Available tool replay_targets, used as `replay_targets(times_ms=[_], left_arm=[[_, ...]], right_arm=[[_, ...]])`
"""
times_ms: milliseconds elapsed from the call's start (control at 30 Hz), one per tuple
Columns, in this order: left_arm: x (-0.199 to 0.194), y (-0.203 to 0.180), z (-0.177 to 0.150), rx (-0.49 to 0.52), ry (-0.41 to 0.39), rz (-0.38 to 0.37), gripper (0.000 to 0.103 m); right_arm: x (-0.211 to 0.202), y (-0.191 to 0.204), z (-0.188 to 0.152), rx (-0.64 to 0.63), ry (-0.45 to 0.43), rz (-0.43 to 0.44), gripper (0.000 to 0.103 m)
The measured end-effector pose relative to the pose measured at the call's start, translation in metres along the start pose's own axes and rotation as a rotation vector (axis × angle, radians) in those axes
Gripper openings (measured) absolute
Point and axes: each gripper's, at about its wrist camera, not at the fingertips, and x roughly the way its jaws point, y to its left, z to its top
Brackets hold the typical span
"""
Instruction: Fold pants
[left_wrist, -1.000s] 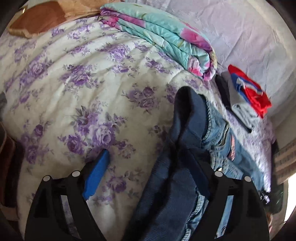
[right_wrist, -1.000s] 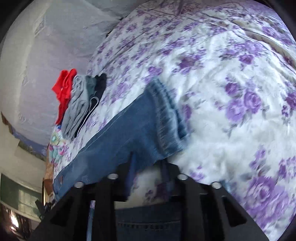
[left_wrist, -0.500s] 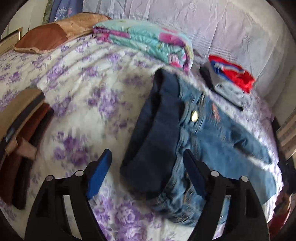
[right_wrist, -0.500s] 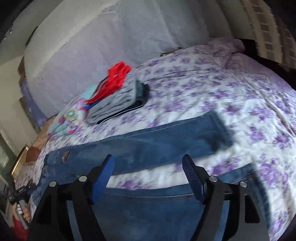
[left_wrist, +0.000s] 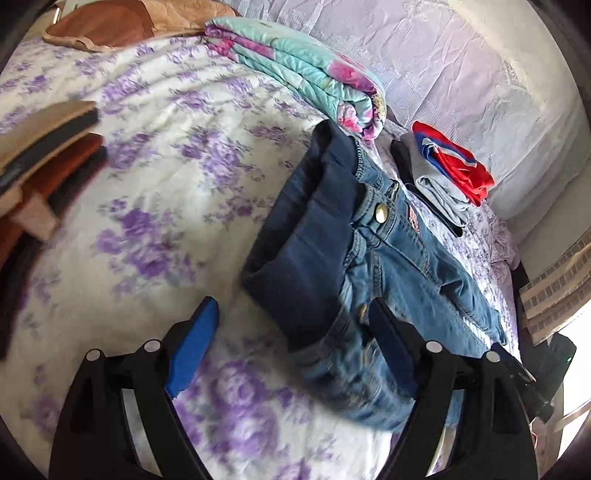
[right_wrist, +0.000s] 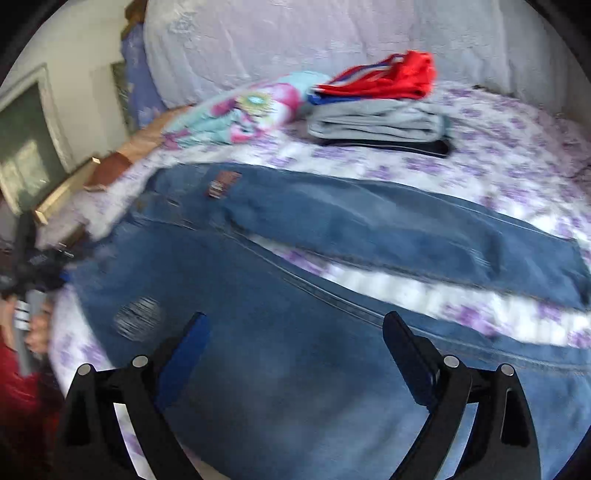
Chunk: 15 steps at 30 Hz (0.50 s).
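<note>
I've let go of the jeans (left_wrist: 373, 236): my left gripper (left_wrist: 291, 343) and right gripper (right_wrist: 295, 354) both hang wide and empty now. They lie spread flat on the floral bedspread (left_wrist: 155, 184), legs apart, ready for the first fold.

Both wrist views look down close, sharing jeans (left_wrist: 373, 236) (right_wrist: 332, 295) (right seemingly blurred).

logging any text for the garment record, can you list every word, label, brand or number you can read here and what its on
No text can be read in either view.
Jeans back patch: marks on it, too blurred to read.
Jeans waist button: any stamping too small to read.
Red garment on the folded clothes stack: stripes only, no lettering shows.
</note>
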Motion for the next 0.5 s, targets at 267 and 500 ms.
replay_targets(times_ms=[267, 500], left_arm=[[0.013, -0.014, -0.003, 0.038, 0.003, -0.033, 0.041], [0.002, 0.008, -0.012, -0.017, 0.017, -0.126, 0.025]], right_arm=[[0.081, 0.016, 0.050, 0.148, 0.105, 0.207, 0.059], [0.108, 0.027, 0.044, 0.107, 0.170, 0.189, 0.051]])
